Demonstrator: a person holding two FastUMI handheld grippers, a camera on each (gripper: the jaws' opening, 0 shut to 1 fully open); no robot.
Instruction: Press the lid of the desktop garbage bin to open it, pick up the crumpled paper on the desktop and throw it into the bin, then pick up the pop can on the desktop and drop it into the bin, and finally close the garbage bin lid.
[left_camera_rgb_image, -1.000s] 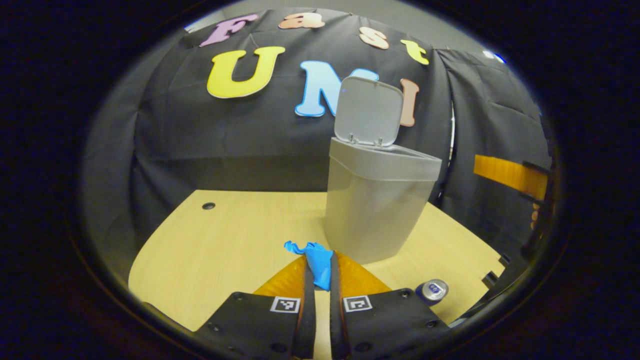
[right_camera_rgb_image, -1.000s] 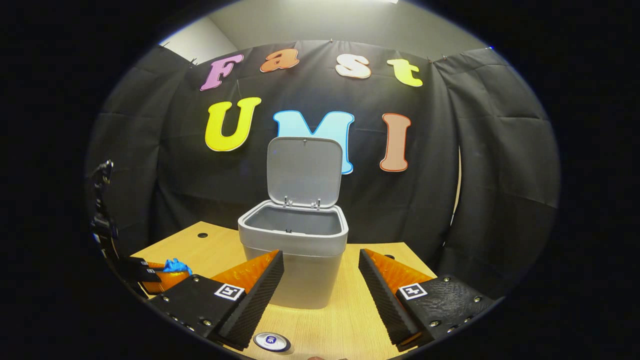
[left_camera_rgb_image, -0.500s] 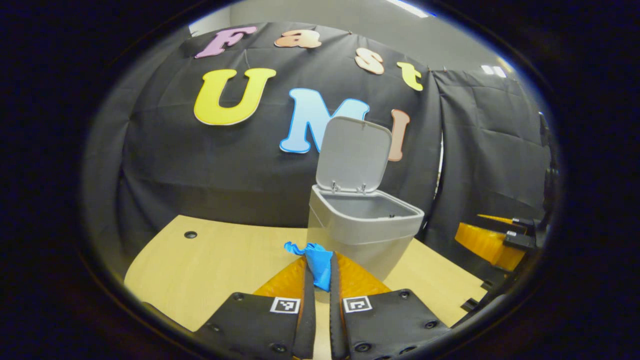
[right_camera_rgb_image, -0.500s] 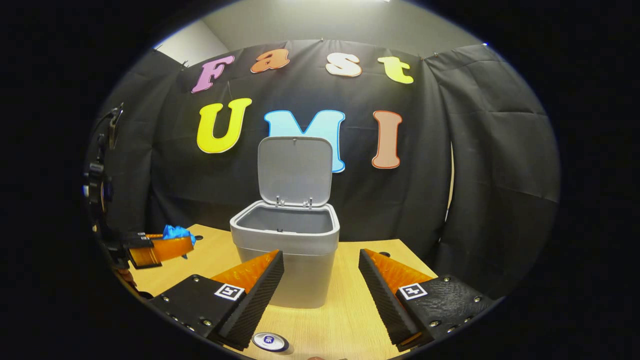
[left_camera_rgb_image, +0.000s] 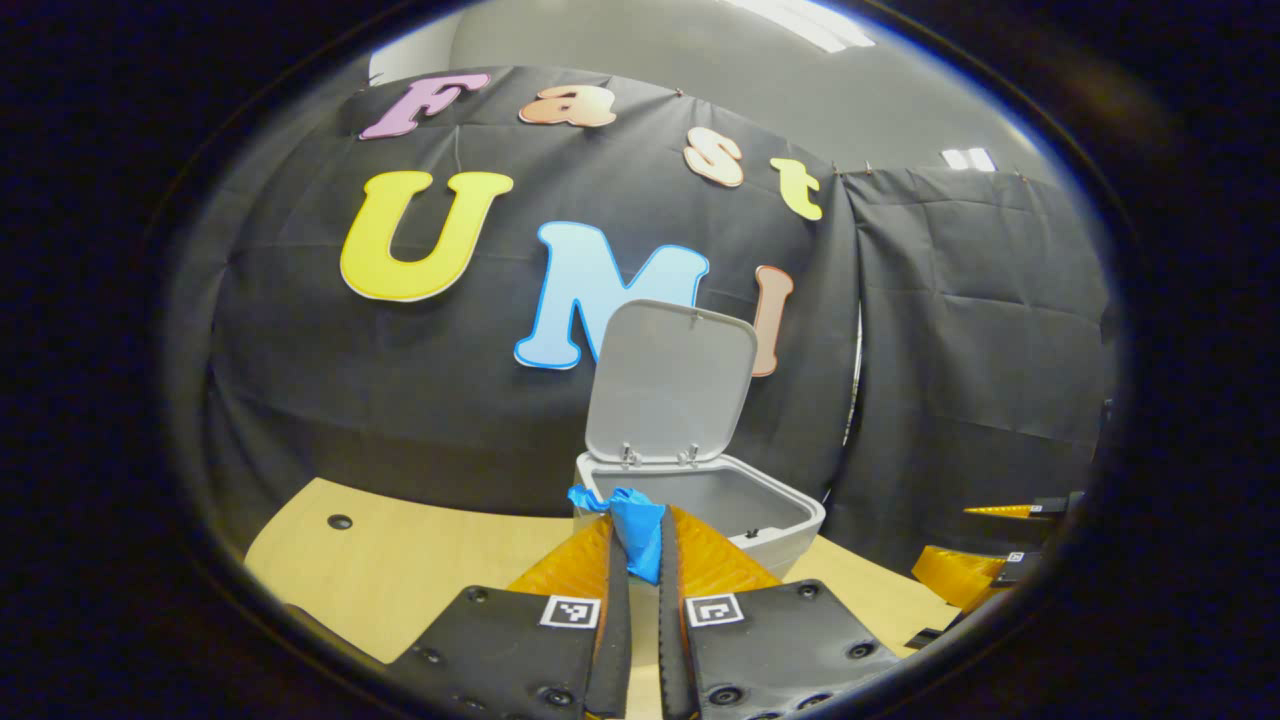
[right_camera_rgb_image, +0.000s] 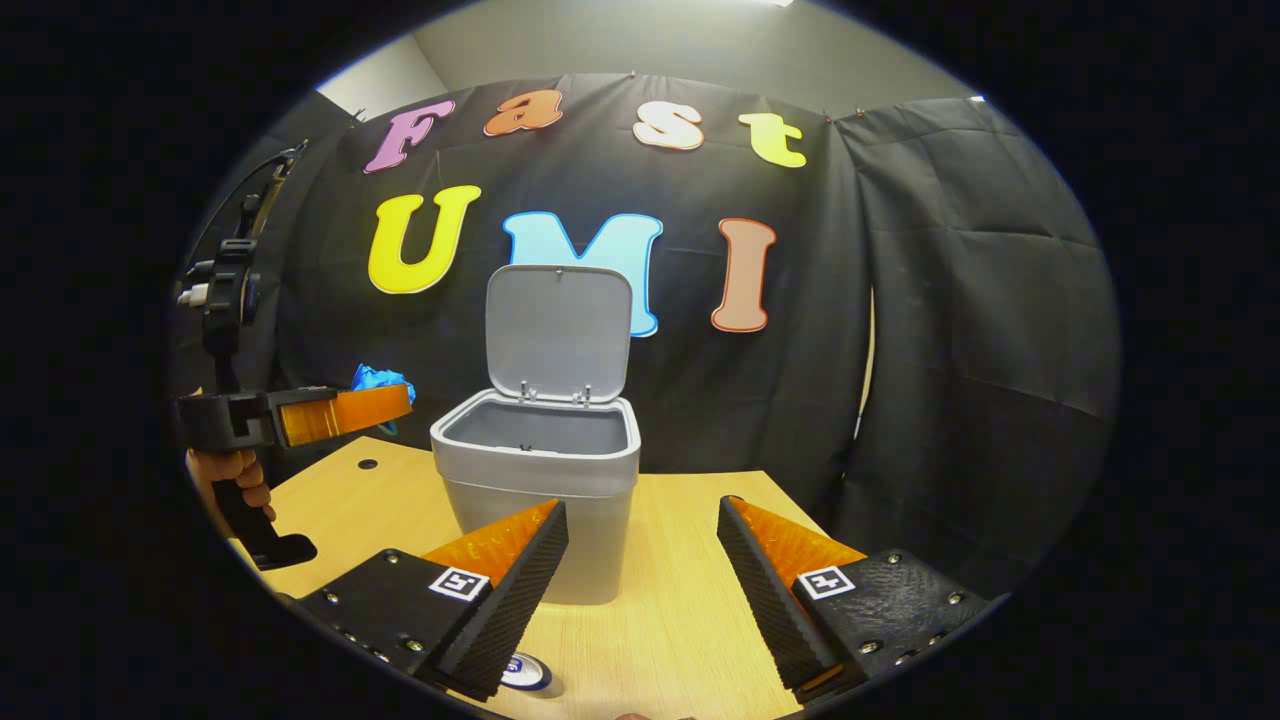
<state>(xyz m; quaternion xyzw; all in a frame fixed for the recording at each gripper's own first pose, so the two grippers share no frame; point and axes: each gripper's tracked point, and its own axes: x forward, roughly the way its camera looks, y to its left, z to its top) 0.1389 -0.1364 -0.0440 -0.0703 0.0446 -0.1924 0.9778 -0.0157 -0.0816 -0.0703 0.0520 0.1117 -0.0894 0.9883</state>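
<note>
Bin (left_camera_rgb_image: 735, 520) with lid (left_camera_rgb_image: 672, 382) up sits just ahead of the left gripper (left_camera_rgb_image: 640, 545) pinching blue paper (left_camera_rgb_image: 632, 518), while in the right gripper view the spread right gripper (right_camera_rgb_image: 640, 545) frames the bin (right_camera_rgb_image: 540, 470), can (right_camera_rgb_image: 522, 672) beneath its left finger.

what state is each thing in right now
lid: up, open
bin: upright on table, nothing visible inside
paper: crumpled, pinched in left gripper, raised beside the bin's rim
can: on table, ungripped
right gripper: open, empty
</note>
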